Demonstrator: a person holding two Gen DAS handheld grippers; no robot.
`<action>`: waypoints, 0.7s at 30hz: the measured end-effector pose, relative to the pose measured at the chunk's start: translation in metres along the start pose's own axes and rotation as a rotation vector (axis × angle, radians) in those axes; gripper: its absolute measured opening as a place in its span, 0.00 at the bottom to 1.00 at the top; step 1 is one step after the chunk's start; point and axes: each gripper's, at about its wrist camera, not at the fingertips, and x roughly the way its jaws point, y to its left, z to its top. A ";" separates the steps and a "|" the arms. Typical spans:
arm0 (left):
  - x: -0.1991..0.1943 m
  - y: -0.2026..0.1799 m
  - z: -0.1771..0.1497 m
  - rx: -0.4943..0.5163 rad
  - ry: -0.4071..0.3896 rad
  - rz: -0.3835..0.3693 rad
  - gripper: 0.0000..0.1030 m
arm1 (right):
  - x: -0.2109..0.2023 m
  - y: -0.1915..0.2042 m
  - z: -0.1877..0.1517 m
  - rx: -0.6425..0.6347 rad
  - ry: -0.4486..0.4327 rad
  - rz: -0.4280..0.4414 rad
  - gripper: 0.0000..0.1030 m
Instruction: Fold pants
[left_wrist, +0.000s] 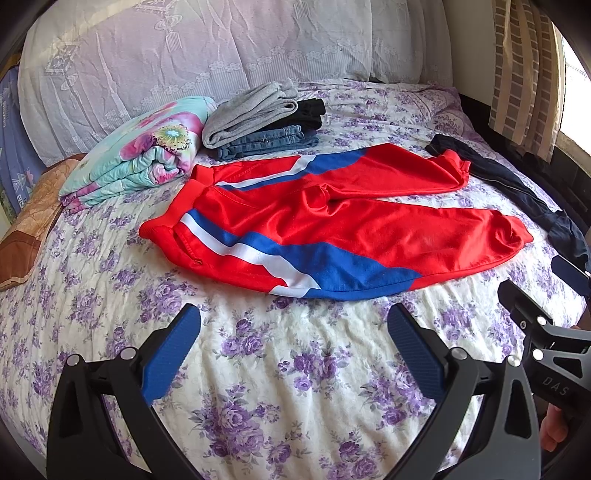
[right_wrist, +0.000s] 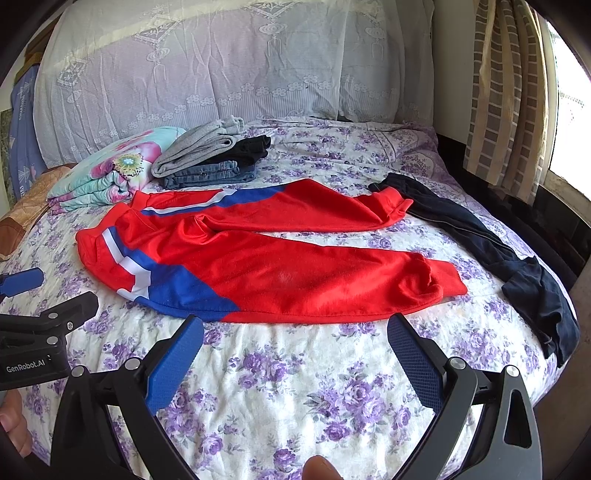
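Observation:
Red pants (left_wrist: 332, 221) (right_wrist: 280, 266) with blue and white side stripes lie spread flat on the bed, waistband to the left, both legs pointing right and slightly apart. My left gripper (left_wrist: 293, 319) hovers open over the bedspread just short of the pants' near edge, its blue pads (left_wrist: 171, 354) wide apart and empty. My right gripper (right_wrist: 295, 326) is also open and empty, close to the hem of the near leg. Each gripper shows at the edge of the other's view.
A stack of folded pants (left_wrist: 264, 118) (right_wrist: 214, 155), grey, black and denim, sits behind the red ones. A folded floral blanket (left_wrist: 136, 147) lies to its left. Dark navy pants (left_wrist: 517, 192) (right_wrist: 498, 251) lie unfolded at the right bed edge. Pillows line the headboard; a curtain hangs right.

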 end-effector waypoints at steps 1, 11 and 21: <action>0.000 0.000 0.000 0.000 0.000 -0.001 0.96 | 0.000 -0.001 0.001 0.001 0.003 0.000 0.97; 0.001 0.000 -0.002 -0.001 0.000 0.001 0.96 | 0.000 0.000 0.002 0.000 0.004 0.000 0.97; 0.001 -0.001 -0.002 -0.002 0.001 0.002 0.96 | 0.000 0.001 0.001 0.000 0.004 0.001 0.97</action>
